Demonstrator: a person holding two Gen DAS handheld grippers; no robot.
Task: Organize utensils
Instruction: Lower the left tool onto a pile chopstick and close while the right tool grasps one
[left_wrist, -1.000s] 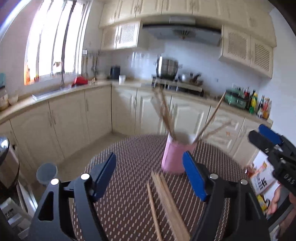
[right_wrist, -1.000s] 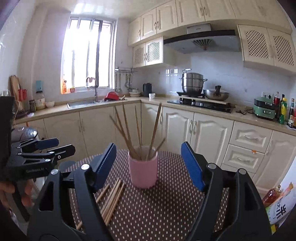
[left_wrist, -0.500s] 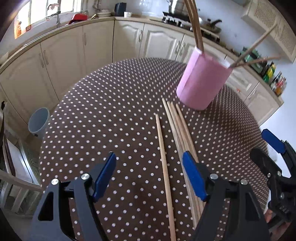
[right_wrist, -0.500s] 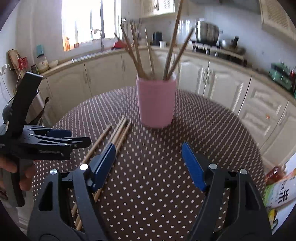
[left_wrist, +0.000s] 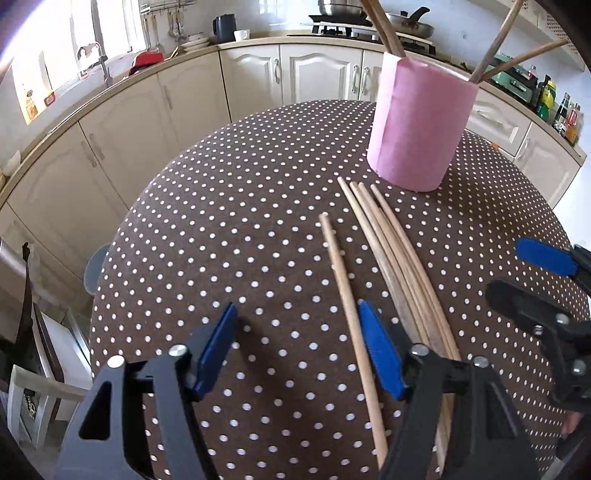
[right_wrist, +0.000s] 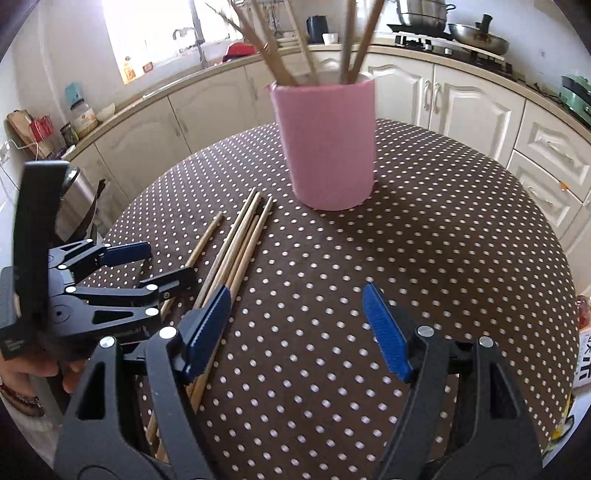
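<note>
**Left wrist view: chopsticks counted on the dotted table**

One lone chopstick (left_wrist: 345, 299) lies between the left gripper's (left_wrist: 297, 349) released jaws; four bundled chopsticks (left_wrist: 397, 258) lie beside it, below the pink cup (left_wrist: 415, 127) (several more inside). The right gripper (right_wrist: 297, 326) is spread, empty.

Cream cabinets (left_wrist: 314, 74) line the kitchen walls beneath a bright, washed-out window (right_wrist: 147, 33), possibly above a sink.

Black Chinese characters, cut off at the frame edge, show on a white package (right_wrist: 583, 363); nothing else reads.
</note>
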